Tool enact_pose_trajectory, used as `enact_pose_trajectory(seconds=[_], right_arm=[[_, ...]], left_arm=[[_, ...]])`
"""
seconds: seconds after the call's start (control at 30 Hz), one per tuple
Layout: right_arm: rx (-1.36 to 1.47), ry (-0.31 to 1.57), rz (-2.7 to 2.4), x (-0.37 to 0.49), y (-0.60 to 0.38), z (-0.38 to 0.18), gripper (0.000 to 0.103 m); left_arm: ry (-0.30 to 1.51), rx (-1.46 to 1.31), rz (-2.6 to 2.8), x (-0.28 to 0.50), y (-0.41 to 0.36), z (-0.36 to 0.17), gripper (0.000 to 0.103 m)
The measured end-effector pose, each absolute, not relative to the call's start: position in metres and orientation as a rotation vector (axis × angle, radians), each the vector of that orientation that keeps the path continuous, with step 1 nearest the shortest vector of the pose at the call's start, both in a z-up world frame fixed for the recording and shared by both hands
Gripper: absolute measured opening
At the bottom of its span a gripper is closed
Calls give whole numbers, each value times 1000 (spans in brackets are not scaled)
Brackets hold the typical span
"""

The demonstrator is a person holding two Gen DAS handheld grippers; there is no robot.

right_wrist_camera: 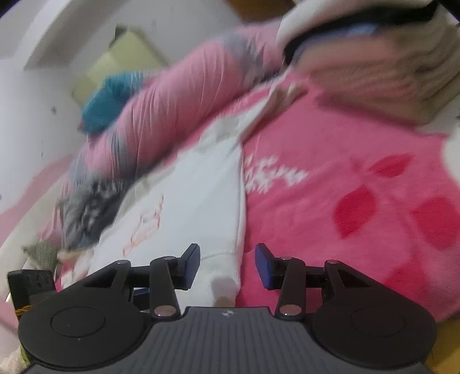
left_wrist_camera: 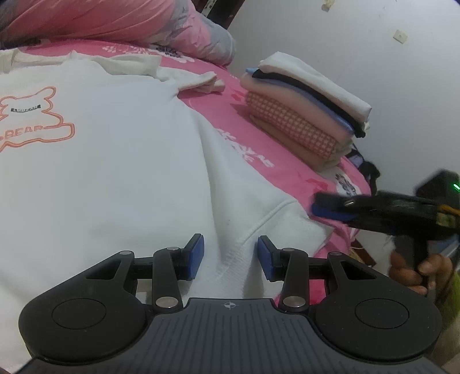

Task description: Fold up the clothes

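Across the pink bed cover [left_wrist_camera: 290, 172], spread flat: a white sweatshirt [left_wrist_camera: 115, 161] with an orange bear outline and the word BEAR on its chest. Ribbed hem toward the cameras, one corner near the bed's edge. Above that hem, the left hand-held gripper [left_wrist_camera: 231, 256], blue pads spread wide, nothing between them, the hem seam running up through the gap. Just beside the hem corner, the right hand-held gripper [left_wrist_camera: 325, 208], seen side-on from the left wrist, gripped from below by a hand [left_wrist_camera: 417, 272]. From its own blurred view, right hand-held gripper [right_wrist_camera: 227, 266] also spread wide, empty, over the sweatshirt's edge. Farther back on the cover, well apart from the sweatshirt, a neat stack of folded clothes [left_wrist_camera: 304, 112], white piece on top, checked piece lower. Behind everything, a pink and grey quilt [left_wrist_camera: 115, 20] against a white wall [left_wrist_camera: 359, 34].
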State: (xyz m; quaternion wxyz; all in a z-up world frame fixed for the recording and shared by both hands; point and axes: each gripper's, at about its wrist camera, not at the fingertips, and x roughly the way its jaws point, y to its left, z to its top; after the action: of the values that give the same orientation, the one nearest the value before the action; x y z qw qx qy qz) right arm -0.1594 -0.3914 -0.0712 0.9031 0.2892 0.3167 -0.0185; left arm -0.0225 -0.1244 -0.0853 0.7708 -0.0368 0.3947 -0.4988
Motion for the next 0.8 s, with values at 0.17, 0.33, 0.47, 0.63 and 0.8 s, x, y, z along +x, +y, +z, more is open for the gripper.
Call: enact_pose_trajectory(seconds=[0.17,0.33,0.47,0.63,0.8], right_arm=[[644,649,-3,-162,-398,-67,6],[686,654,-66,-174,-400,-74,5],[688,651,-90,-175,-397,-75,5],[688,650,-117,-176,-396,-77,5],[699,664,-130,-181,-400,-80,5]], left_arm=[[859,-78,-1092,-22,-125,-86,41],[862,-70,-1081,-19,-121,-86,41],[853,-86,-1053,-12,-115,-79,41],[781,-83,-1107,4,-136,-61,41],[862,11,-1065,14,-166,-86,38]])
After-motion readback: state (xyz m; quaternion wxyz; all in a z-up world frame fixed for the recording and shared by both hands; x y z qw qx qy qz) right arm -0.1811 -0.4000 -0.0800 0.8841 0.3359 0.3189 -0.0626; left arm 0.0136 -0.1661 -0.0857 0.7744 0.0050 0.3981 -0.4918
